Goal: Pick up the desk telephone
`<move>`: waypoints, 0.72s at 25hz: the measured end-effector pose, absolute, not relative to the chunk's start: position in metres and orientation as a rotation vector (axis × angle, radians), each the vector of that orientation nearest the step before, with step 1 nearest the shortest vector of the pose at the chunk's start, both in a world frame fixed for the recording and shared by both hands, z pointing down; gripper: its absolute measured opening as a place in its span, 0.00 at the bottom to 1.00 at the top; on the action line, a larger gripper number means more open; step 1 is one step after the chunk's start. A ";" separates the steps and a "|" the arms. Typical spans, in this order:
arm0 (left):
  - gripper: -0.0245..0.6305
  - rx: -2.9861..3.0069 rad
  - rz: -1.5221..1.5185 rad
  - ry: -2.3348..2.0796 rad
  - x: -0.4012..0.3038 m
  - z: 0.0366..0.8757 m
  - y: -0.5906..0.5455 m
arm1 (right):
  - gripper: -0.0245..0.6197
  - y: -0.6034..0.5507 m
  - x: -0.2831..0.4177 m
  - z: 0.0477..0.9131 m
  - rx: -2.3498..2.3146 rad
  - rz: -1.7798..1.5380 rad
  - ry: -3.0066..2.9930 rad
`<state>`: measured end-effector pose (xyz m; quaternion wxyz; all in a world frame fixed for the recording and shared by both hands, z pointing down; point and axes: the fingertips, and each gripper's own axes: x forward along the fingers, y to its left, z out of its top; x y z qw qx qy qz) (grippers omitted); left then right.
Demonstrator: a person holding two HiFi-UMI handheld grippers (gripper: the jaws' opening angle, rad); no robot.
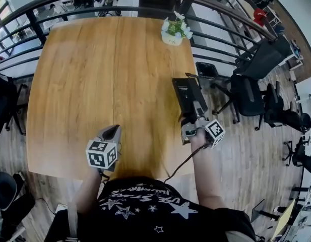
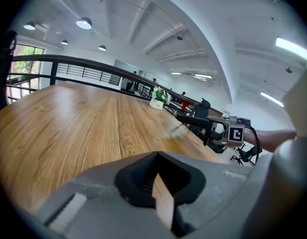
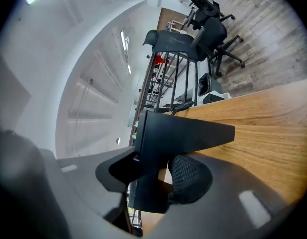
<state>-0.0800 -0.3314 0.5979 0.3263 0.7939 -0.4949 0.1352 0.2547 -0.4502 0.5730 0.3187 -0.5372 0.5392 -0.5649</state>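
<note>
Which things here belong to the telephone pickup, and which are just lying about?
Job: desk telephone; right gripper, clamped on it; table.
Lying about: flower pot; office chairs; left gripper, idle.

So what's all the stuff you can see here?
table: one, light brown wood, in the middle, in front of the person
plant: one, green with white flowers in a white pot, far right corner of the table
phone: one, black, at the table's right edge, held at its near end
railing: one, dark metal, curving round the far side of the table
chairs: several, black, on the wooden floor to the right
shirt: one, black with white stars, on the person, at the bottom
left tongs: one, grey, over the table's near edge, shut and empty
right tongs: one, grey, shut on the phone
</note>
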 end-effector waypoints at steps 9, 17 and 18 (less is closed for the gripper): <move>0.04 2.096 0.318 -1.321 -0.085 0.579 -0.282 | 0.32 -0.392 0.226 0.530 -1.279 -1.464 1.531; 0.04 2.086 0.299 -1.360 -0.076 0.573 -0.209 | 0.32 -0.306 0.215 0.528 -1.197 -1.515 1.609; 0.04 2.085 0.294 -1.366 -0.073 0.574 -0.194 | 0.32 -0.289 0.217 0.530 -1.181 -1.520 1.604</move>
